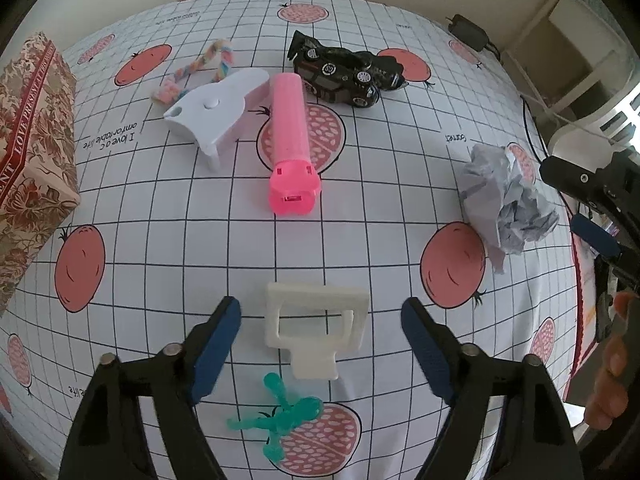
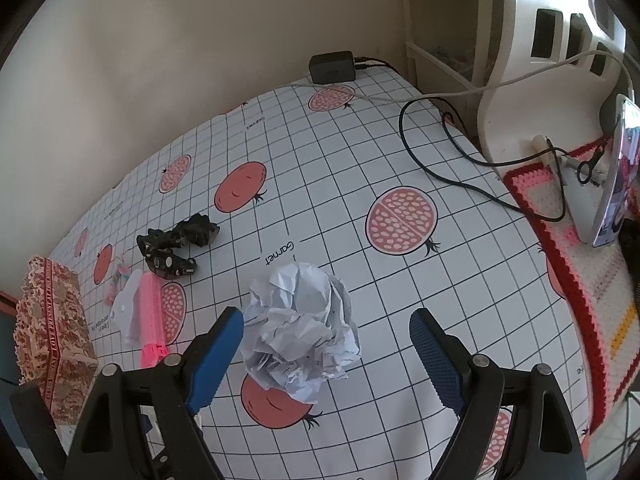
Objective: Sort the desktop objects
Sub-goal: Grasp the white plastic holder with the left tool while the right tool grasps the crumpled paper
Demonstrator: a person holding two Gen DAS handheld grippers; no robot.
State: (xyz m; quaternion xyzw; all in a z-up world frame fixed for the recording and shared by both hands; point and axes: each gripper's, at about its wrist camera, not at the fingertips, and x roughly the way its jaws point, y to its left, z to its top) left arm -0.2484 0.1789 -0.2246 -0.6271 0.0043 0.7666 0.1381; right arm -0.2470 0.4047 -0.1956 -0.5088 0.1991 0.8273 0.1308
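Both tools are lined up and ready: the left gripper (image 1: 320,320) has its jaws spread wide either side of the white plastic frame (image 1: 316,326), which lies flat on the tablecloth (image 1: 200,248) between the blue pads, not yet touched, so this looks like a straddle before a pinch. Just nearer the camera lies a small teal figure (image 1: 280,416), on a printed pomegranate. Over to the right gripper (image 2: 326,344), equally wide, framing the crumpled paper ball (image 2: 300,332), whose left edge sits close against one pad; contact is hard to call from here. The unsorted lot waits farther back: the pink tube (image 1: 290,140) beside a white plastic piece (image 1: 216,110), a braided pastel cord (image 1: 200,70), and a black toy car (image 1: 340,72) tipped on its side. Readable print: "I love a comfortable life" and "Garnet" on the cloth, "LOVE PRESENT" on the floral gift box (image 1: 32,152) at the left edge, likely one sorting destination.
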